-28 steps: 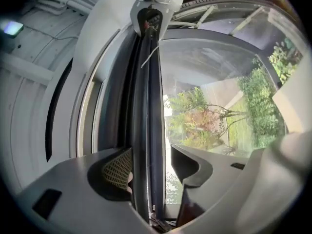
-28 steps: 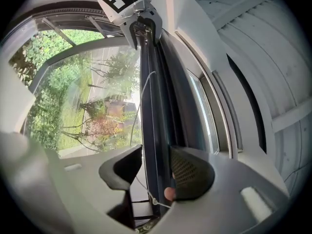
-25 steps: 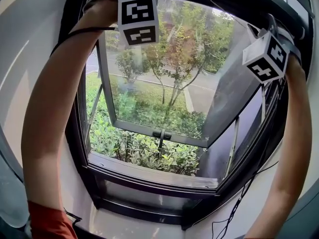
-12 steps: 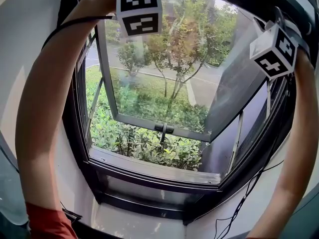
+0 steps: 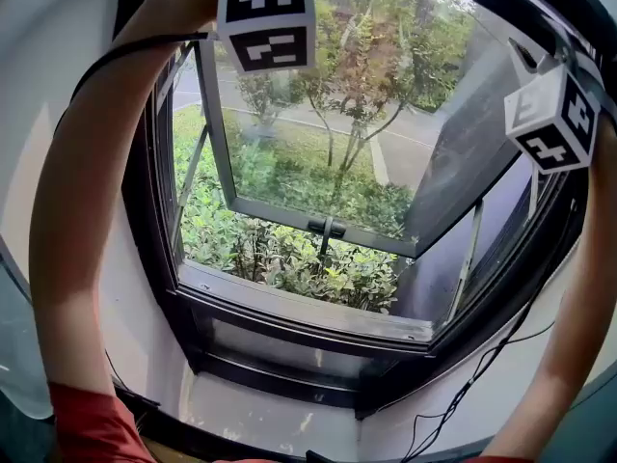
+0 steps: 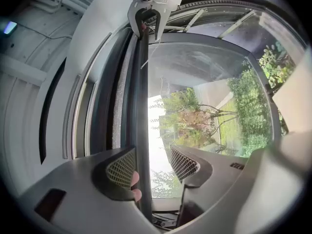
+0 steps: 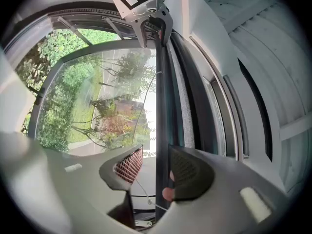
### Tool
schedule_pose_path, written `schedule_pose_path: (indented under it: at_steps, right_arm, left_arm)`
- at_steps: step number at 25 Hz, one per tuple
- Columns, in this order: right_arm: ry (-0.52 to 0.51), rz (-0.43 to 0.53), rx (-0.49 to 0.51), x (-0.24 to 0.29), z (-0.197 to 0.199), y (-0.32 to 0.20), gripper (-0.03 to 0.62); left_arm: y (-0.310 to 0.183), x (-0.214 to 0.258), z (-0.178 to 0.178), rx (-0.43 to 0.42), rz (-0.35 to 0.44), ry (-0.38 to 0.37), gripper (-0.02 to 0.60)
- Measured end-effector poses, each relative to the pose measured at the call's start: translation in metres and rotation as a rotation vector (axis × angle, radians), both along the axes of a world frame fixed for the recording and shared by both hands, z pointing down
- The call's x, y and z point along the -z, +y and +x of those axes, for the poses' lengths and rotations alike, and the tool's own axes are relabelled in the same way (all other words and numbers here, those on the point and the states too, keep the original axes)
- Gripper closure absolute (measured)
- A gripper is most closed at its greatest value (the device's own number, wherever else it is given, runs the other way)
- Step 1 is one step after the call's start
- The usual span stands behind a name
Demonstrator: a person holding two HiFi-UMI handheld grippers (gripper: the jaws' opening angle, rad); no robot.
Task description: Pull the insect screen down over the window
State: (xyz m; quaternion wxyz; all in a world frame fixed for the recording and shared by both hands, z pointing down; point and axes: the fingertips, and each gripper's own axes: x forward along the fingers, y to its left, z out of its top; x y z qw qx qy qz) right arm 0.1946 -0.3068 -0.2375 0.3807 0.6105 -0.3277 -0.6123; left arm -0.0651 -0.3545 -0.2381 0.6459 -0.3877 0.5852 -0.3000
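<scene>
Black window frame (image 5: 289, 326); dark grey screen bar (image 6: 139, 106). White cubes (image 5: 265, 17) carry black-and-white square markers. Red sleeve (image 5: 92, 422). Right claw (image 7: 158, 167) pad cross-hatched, seemingly reddish. Green shrubs (image 5: 289, 258).

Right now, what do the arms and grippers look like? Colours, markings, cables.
Both are grey moulded plastic. The left gripper has pale mesh pads; the right gripper has one red mesh pad and one dark. Each carries a white cube with black square markers. A black cable runs along the left arm. Forearms bare, with a red sleeve above.
</scene>
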Motion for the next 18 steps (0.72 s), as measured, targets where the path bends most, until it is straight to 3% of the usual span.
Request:
schedule_pose_path:
  at_steps: [18]
  right_arm:
    - [-0.001, -0.057, 0.107, -0.088, -0.002, 0.006, 0.414]
  left_arm:
    - [0.000, -0.092, 0.001, -0.064, -0.095, -0.040, 0.356]
